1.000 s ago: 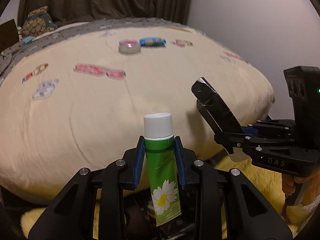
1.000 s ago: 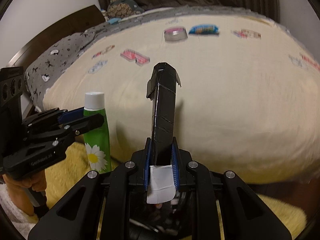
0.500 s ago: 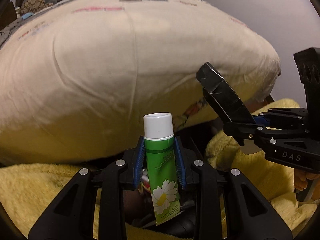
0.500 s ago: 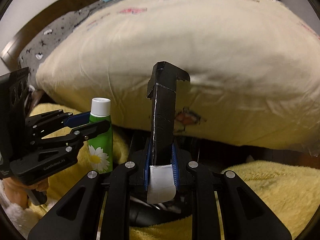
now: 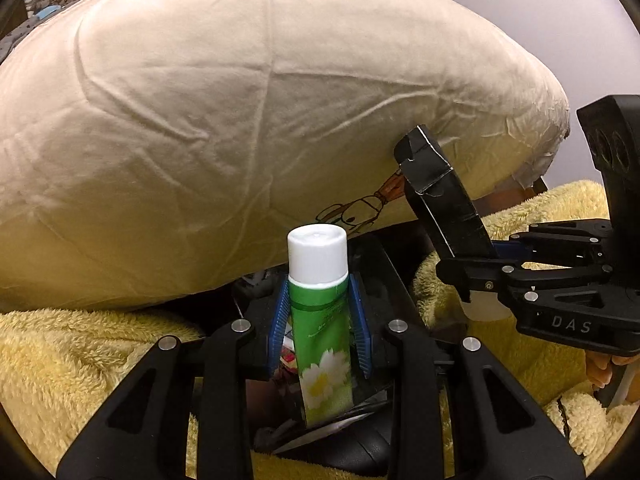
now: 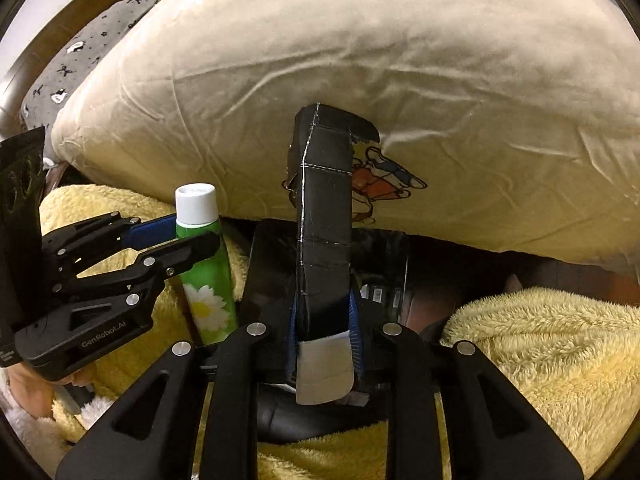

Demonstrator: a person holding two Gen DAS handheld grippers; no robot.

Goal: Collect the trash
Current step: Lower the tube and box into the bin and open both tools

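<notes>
My left gripper (image 5: 320, 300) is shut on a green tube (image 5: 316, 336) with a white cap and a daisy print, held upright. The right wrist view shows the same tube (image 6: 208, 292) and left gripper (image 6: 188, 236) at its left side. My right gripper (image 6: 323, 316) has a long black carton (image 6: 324, 220) between its blue pads. Its jaws are opening, and the pads still touch the carton's sides. The carton (image 5: 440, 192) and right gripper (image 5: 472, 256) also appear at the right of the left wrist view. Both grippers point down over a black bin (image 6: 260, 264), which has packaging inside.
A bed with a cream duvet (image 5: 200, 120) bulges over the bin's far side. Yellow fleece blanket (image 6: 540, 340) lies on both sides of the bin (image 5: 384, 276). A person's hand (image 6: 24, 392) holds the left gripper's handle.
Both grippers have sunk from above the bed top to below its edge and tilted further down. The bin has come into view beneath them. Tube and carton stay between the pads.
</notes>
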